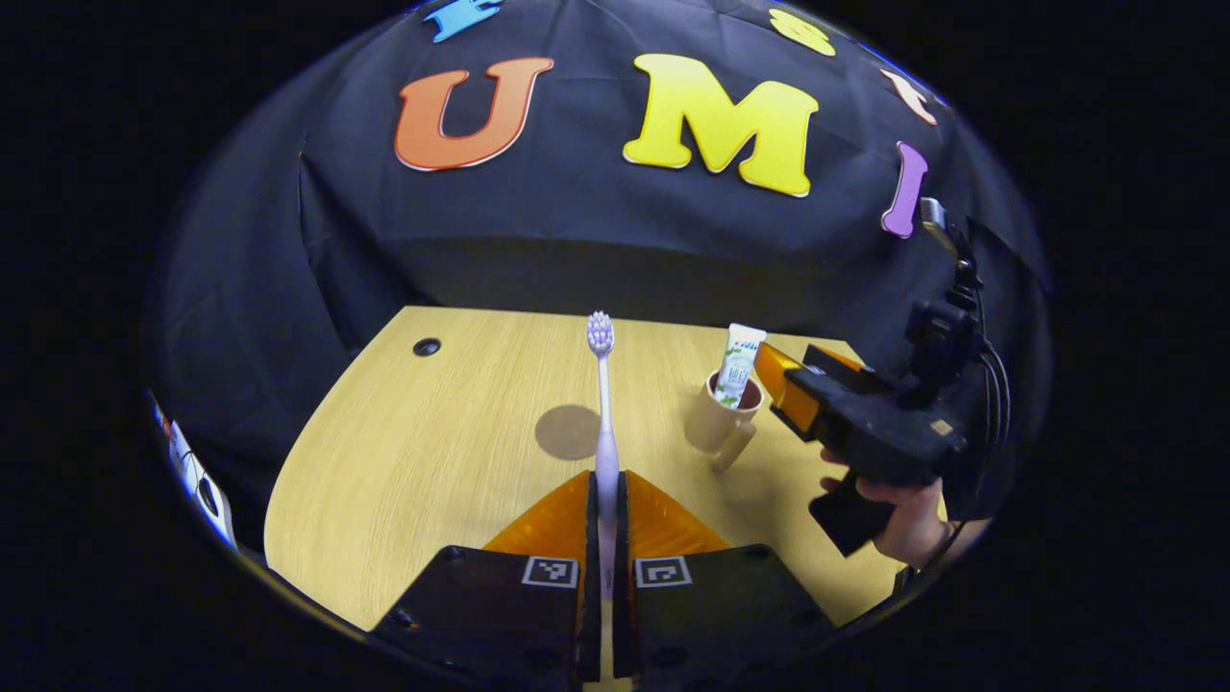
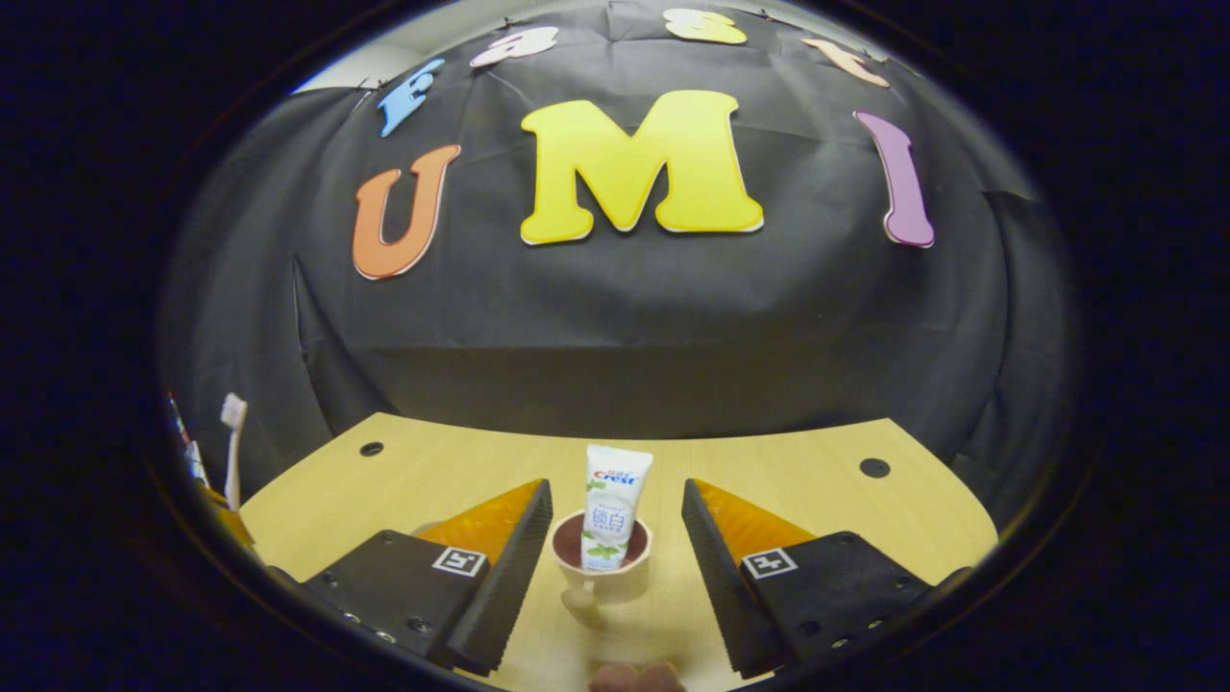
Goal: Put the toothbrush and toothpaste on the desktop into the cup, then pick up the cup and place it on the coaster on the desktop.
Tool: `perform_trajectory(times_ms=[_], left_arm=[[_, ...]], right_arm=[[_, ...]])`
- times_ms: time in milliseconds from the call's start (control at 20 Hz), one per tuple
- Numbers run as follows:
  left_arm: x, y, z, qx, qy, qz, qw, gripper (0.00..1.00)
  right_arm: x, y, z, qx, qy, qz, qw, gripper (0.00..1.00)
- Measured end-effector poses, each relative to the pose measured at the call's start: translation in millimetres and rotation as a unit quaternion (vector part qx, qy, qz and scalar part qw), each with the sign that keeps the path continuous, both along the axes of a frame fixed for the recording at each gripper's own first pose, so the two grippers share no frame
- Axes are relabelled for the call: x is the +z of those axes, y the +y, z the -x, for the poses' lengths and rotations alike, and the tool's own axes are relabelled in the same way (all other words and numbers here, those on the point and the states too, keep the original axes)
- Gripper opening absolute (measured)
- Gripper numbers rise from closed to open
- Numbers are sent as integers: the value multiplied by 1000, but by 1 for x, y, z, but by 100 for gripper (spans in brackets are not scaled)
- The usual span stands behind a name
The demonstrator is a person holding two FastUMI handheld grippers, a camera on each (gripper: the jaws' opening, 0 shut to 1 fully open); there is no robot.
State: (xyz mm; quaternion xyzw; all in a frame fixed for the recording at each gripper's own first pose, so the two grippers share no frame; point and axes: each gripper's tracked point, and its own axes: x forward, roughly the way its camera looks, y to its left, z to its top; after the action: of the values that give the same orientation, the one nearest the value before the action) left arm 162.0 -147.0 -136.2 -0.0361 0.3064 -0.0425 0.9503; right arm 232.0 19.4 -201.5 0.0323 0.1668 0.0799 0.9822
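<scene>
- Left gripper (image 1: 605,500): jaws closed on the upright toothbrush (image 1: 603,404).
- Right gripper (image 2: 615,538): jaws wide apart, flanking the cup (image 2: 603,567) holding the toothpaste (image 2: 611,509).

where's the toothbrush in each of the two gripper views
Left gripper view: the toothbrush stands upright at centre, its handle clamped between the left gripper fingers, bristles up.
Right gripper view: the toothbrush stands at the far left edge, bristles up.
Shared landmark: the cup with the toothpaste standing in it, between the open fingers of the right gripper.
</scene>
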Motion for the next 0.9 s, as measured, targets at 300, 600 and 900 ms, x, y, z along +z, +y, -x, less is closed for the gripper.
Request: perform_trajectory(times_ms=[300,600,900], left_arm=[[16,-27,-66,-52,-125,-14,991,8],[4,-90,-125,-68,-172,1,983,8],[-20,-117,-166,-61,-204,4,977,8]], right_arm=[[10,-60,49,-30,26,-2,999,85],[3,-113,81,-55,28,40,997,90],[-38,-172,95,-83,70,84,991,91]])
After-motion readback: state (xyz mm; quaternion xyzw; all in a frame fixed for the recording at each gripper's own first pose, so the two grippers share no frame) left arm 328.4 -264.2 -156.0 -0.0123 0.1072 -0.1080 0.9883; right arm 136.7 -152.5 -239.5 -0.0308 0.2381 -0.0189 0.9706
